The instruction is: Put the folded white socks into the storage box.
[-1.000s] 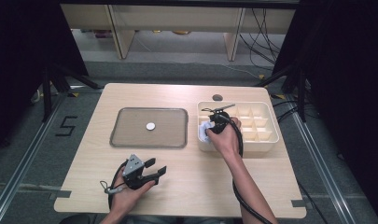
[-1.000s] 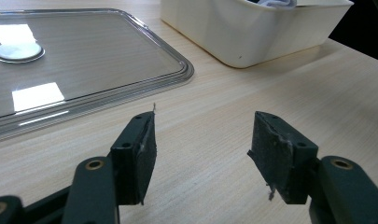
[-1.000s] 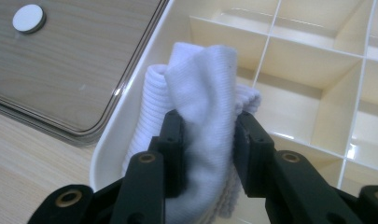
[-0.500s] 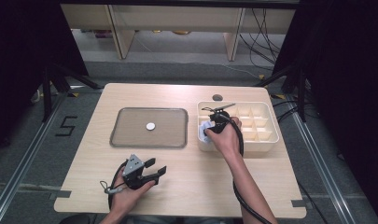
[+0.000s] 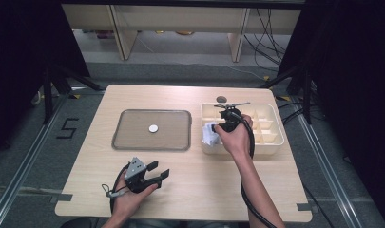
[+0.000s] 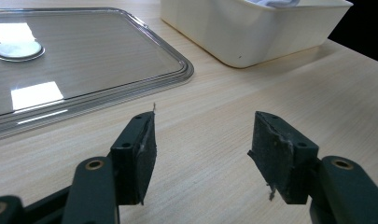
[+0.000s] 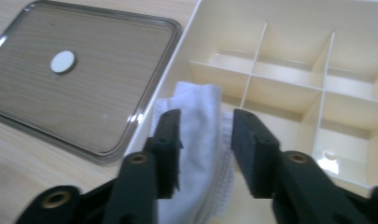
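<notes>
A white cloth (image 7: 198,140) sits bunched in the near left compartment of a cream divided box (image 7: 289,70). My right gripper (image 7: 205,126) reaches into that compartment. Its jaws have just been closing, and the cloth is now pinched between the pads. In the high view the right gripper (image 5: 216,129) hangs over the cloth (image 5: 210,137) at the left end of the box (image 5: 268,145). My left gripper (image 5: 160,169) rests near the table's front edge. In its own view the left gripper (image 6: 203,144) stands open over bare wood with nothing between its jaws.
A clear flat tray (image 5: 133,128) with a small white disc (image 5: 153,128) lies left of the box. The tray (image 6: 107,51) and the box's wall (image 6: 252,28) lie ahead of the left gripper. The box's other compartments look bare. A dark round spot (image 5: 221,99) marks the table behind the box.
The right hand has lifted slightly at the box, with the cloth gathered between its jaws. The left hand and gripper have stayed where they were.
</notes>
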A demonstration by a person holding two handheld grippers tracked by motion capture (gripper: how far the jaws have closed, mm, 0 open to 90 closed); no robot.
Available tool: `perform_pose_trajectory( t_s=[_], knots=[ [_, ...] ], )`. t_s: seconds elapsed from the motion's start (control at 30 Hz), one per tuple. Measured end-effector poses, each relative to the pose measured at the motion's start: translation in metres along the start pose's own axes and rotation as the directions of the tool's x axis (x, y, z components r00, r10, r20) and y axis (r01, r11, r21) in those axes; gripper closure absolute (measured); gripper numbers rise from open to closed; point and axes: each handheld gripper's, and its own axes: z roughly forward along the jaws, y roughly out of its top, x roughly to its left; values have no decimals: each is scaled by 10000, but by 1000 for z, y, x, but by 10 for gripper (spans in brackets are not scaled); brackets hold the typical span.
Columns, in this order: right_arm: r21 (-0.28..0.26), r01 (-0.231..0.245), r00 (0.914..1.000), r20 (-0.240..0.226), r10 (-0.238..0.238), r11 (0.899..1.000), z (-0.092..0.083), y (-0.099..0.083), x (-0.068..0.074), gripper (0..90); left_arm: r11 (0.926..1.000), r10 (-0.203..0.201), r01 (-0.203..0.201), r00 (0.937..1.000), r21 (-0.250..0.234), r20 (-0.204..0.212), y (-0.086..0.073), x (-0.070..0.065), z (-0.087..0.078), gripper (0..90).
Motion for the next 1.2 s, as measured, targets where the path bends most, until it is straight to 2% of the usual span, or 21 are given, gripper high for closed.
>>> perform_pose_trajectory(
  t_s=[0.03, 0.07, 0.1, 0.17, 0.2, 0.23, 0.27, 0.4, 0.43, 0.47, 0.5, 0.57, 0.6, 0.73, 0.83, 1.03, 1.07, 1.17, 1.2],
  knots=[
    [372, -221, 9996, 163, 215, 9991, -1, 0, 4, 769, 10000, 8, -8, 10000, -6, -3, 0, 0, 0, 395],
    [323, -164, 9999, 55, 162, 9993, 1, -1, 3, 788, 10000, -9, 9, 10000, -8, 8, 0, 0, 0, 395],
    [330, 131, 9999, -25, -130, 9994, 3, -2, 1, 810, 10000, -6, 6, 10000, 4, 3, 0, 0, 0, 395],
    [434, 114, 9999, 13, -115, 9990, 4, -2, 2, 822, 10000, -7, 7, 10000, 6, -56, 0, 0, 0, 395],
    [713, -259, 9996, 112, 251, 9971, 5, -3, 4, 836, 10000, 11, -10, 9999, 90, -119, 0, 0, -1, 395],
    [678, 92, 9999, 110, -99, 9977, 7, -4, 1, 844, 10000, -4, 5, 9999, 93, -121, 0, 0, -1, 395],
    [712, -52, 10000, 73, 47, 9974, 8, -4, 1, 846, 10000, 1, 0, 9999, 96, -108, 0, 0, -1, 395],
    [863, -170, 9997, 188, 155, 9961, 10, -5, 3, 853, 10000, -71, 71, 10000, 15, -17, 0, 0, 0, 395],
    [701, 193, 9997, 100, -200, 9974, 12, -5, 1, 854, 10000, -76, 76, 10000, -6, -29, 0, 0, 0, 395],
    [731, 224, 9997, 97, -232, 9971, 13, -6, 0, 855, 10000, -73, 73, 10000, 12, -66, 0, 0, 0, 395],
    [996, -171, 9997, 171, 155, 9949, 12, -6, 3, 856, 10000, -61, 62, 9999, 55, -101, 0, 0, 0, 395],
    [1008, -172, 9998, 124, 161, 9948, 13, -6, 4, 856, 10000, -55, 55, 10000, 9, -17, 0, 0, 0, 395],
    [1245, -370, 9990, 276, 338, 9915, 15, -7, 7, 857, 10000, -46, 46, 10000, 11, -12, 0, 0, 0, 395],
    [1294, -281, 9995, 194, 258, 9912, 17, -7, 6, 859, 9999, -93, 93, 9999, 38, -115, 0, 0, -1, 395],
    [1421, -525, 9986, 162, 507, 9885, 18, -6, 6, 859, 10000, -76, 76, 10000, 16, -20, 0, 1, 0, 396],
    [1457, -137, 9999, 13, 136, 9892, 23, -7, 4, 861, 9999, -109, 109, 9999, 66, -120, 0, 0, -1, 395],
    [1500, -325, 9995, 82, 317, 9881, 23, -7, 5, 861, 9999, -95, 96, 9999, 67, -113, 0, 0, -1, 396],
    [1561, -327, 9995, 71, 320, 9872, 24, -7, 5, 862, 9999, -60, 61, 9999, 107, -127, 0, 0, -1, 396],
    [1561, -327, 9995, 71, 320, 9872, 24, -7, 5, 862, 10000, -77, 77, 10000, 10, -20, 0, 0, 0, 396]
  ],
)
